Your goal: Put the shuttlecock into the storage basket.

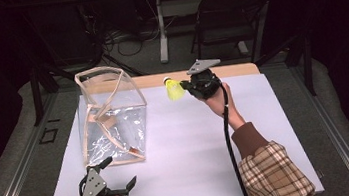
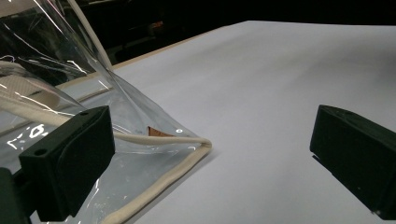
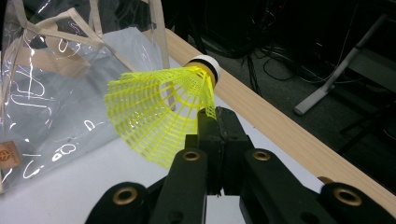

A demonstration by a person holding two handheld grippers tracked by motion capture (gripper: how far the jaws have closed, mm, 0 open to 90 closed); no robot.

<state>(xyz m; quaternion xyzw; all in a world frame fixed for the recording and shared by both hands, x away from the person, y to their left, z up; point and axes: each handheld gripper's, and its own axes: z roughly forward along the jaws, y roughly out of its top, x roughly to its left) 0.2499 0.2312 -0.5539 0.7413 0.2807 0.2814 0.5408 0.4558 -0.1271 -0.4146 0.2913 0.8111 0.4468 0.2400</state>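
Note:
A yellow plastic shuttlecock (image 1: pixel 175 89) (image 3: pixel 163 109) with a white cork tip hangs above the far middle of the table, its skirt edge pinched by my right gripper (image 1: pixel 189 87) (image 3: pixel 215 123), which is shut on it. A clear plastic bag (image 1: pixel 110 117) (image 3: pixel 56 93) with cream piping stands open-topped on the left of the white mat. My left gripper (image 1: pixel 121 172) (image 2: pixel 210 154) rests low at the near left, open, jaws wide apart. The bag's near corner (image 2: pixel 187 144) lies between and just past its jaws, untouched.
The white mat (image 1: pixel 208 144) covers the wooden table (image 1: pixel 239 70). A folding chair (image 1: pixel 225 16) and a desk leg (image 1: pixel 161 29) stand beyond the far edge, with cables on the floor. A person's plaid sleeve (image 1: pixel 272 174) comes in at the near right.

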